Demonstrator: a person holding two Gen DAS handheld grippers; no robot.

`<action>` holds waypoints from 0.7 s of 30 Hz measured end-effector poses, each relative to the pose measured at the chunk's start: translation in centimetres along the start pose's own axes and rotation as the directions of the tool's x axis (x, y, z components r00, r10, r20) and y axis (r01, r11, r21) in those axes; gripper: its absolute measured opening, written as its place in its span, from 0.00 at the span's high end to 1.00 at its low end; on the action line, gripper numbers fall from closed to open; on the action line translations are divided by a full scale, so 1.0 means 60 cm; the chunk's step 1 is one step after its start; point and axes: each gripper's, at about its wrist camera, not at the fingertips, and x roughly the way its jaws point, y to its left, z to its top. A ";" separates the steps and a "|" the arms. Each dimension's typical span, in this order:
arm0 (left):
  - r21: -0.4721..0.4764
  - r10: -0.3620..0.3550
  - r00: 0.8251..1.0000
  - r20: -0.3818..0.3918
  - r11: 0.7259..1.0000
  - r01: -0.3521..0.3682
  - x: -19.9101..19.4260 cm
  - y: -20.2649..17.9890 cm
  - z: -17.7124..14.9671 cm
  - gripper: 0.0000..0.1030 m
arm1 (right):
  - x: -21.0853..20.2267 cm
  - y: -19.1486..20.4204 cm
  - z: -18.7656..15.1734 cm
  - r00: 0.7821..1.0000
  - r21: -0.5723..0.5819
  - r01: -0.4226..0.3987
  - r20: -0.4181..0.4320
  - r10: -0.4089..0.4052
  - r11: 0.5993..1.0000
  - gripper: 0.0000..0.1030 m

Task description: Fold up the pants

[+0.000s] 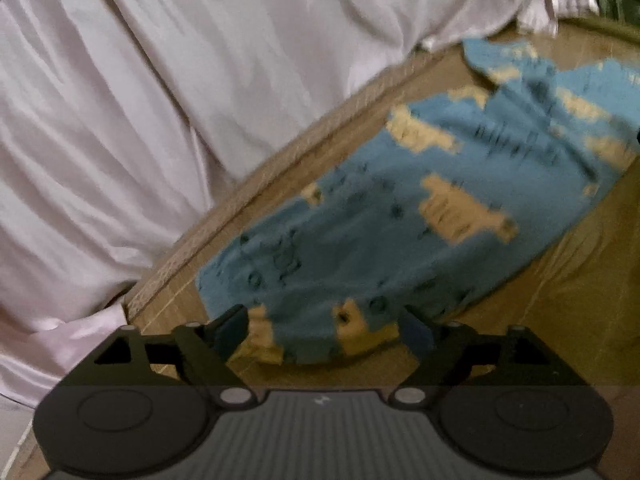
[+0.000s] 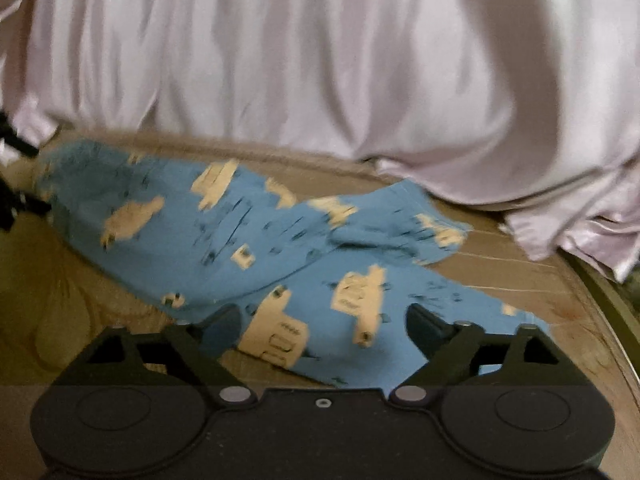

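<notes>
Blue pants (image 2: pixel 248 240) with cream trucks lying rumpled on my tan table (image 2: pixel 520 280), pale curtain (image 2: pixel 280 60) hanging behind, my left gripper (image 1: pixel 324 328) and right gripper (image 2: pixel 322 324) both hovering wide open, holding nothing.

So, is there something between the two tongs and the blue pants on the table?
Nothing visible. The left tongs and right tongs are open, and the blue pants lie directly ahead of both on the table. The white cloth hangs behind the pants, not in between.
</notes>
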 end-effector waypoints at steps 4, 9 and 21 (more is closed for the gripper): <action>-0.102 -0.070 0.994 0.090 0.992 0.079 -0.027 -0.023 0.041 0.02 | -0.071 -0.032 0.008 0.998 0.065 0.035 0.049 -0.038 0.997 0.01; -0.206 -0.170 0.970 0.171 0.957 0.204 -0.054 -0.076 0.097 0.00 | -0.138 -0.077 0.026 0.996 0.080 0.068 0.060 -0.073 0.994 0.01; -0.238 -0.334 0.929 0.161 0.900 0.365 -0.077 -0.105 0.206 0.00 | -0.161 -0.213 0.117 0.998 0.140 -0.066 -0.009 0.068 0.988 0.01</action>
